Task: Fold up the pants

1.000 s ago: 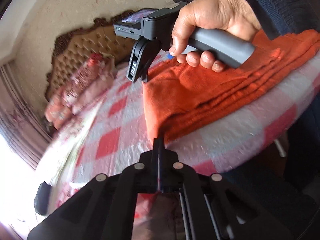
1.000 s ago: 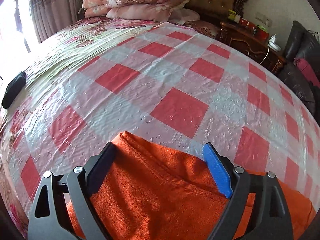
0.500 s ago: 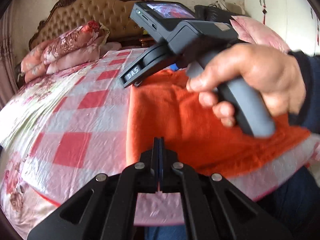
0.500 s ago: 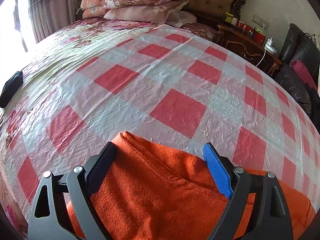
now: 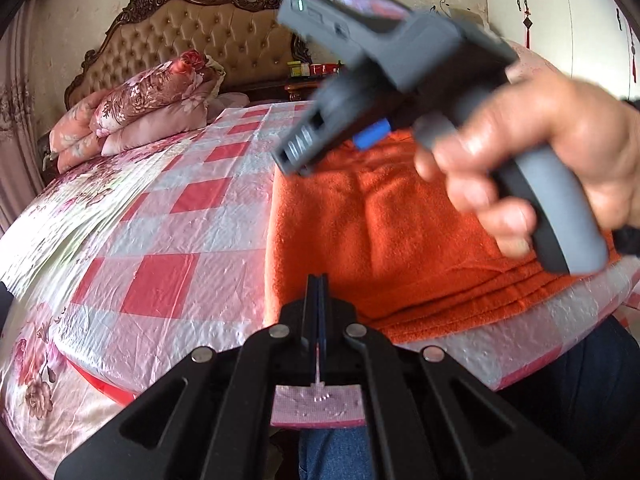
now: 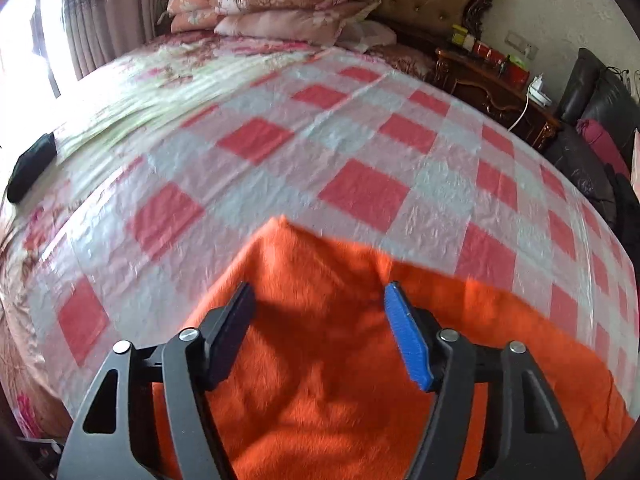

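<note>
Left wrist view: I'm keeping my left gripper (image 5: 318, 280) clenched on nothing, beside the folded orange pants (image 5: 400, 232).
Right gripper (image 6: 320, 320): I'm hovering it released above the pants.

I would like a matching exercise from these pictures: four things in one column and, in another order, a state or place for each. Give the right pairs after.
Things
1. left gripper
2. right gripper
3. orange pants
4. folded floral quilts

States or places
A. at the head of the bed, by the headboard
B. open, above orange cloth
C. shut, with nothing between its fingers
D. folded in layers near the bed's edge

Pairs: 1-C, 2-B, 3-D, 4-A
</note>
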The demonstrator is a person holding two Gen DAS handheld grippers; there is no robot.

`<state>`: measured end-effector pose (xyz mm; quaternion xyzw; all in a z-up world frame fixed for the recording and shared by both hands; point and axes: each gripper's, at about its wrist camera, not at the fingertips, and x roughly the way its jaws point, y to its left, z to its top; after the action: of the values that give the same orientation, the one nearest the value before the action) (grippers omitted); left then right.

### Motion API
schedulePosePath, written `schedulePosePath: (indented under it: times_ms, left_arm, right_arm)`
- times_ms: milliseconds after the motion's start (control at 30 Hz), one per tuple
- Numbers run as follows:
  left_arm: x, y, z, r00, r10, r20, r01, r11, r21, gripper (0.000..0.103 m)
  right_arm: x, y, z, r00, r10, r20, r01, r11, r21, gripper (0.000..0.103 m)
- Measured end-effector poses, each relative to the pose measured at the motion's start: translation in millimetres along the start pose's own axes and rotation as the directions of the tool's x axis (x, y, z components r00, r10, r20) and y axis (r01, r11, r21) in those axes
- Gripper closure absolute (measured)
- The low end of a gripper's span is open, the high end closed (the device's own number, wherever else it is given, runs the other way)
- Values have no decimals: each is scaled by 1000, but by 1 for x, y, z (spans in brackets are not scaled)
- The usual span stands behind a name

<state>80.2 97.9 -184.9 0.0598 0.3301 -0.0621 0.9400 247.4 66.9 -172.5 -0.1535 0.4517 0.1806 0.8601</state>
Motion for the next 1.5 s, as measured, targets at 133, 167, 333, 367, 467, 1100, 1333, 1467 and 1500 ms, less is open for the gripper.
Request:
schedulePosePath:
  times_ms: [133, 167, 333, 367, 467, 1100, 1333, 1467, 1500]
  left_arm:
    - [-1, 1, -1, 1000, -8, 3, 8, 1000, -11, 103]
    - [-1, 1, -1, 1000, -10, 4, 10, 1000, -14, 103]
    - [-2, 3, -1, 1000, -13, 8, 13, 1000, -27, 103]
    - [-2, 4, -1, 1000, -14, 9, 14, 999, -29, 103]
    - [-2, 4, -1, 1000, -13, 14, 13, 999, -36, 103]
    - [79, 4, 130, 943, -280, -180, 305, 944, 128, 79]
    - [131, 55, 142, 969, -110, -220, 130, 989, 77, 75]
    - [77, 110, 120, 954, -266, -136, 231, 946, -229, 51]
    - [62, 118, 103, 939, -317, -132, 266, 914, -307, 51]
  right_arm:
    - [2, -5, -3, 999, -36, 21, 37, 999, -17, 40]
    - [2, -9, 0, 997, -67, 23, 67, 998, -14, 40]
    - [-14, -61, 3, 999, -35, 30, 30, 989, 147, 40]
    - [-24, -61, -1, 999, -7, 49, 1, 993, 118, 40]
    - [-28, -56, -22, 993, 118, -25, -116, 992, 55, 40]
    - [-53, -95, -89, 996, 48, -70, -32, 976, 214, 33]
    - [-56, -78, -104, 998, 4, -59, 5, 989, 148, 32]
    - [-55, -79, -106, 998, 3, -61, 5, 991, 137, 29]
    - [-55, -78, -106, 998, -2, -61, 10, 991, 130, 29]
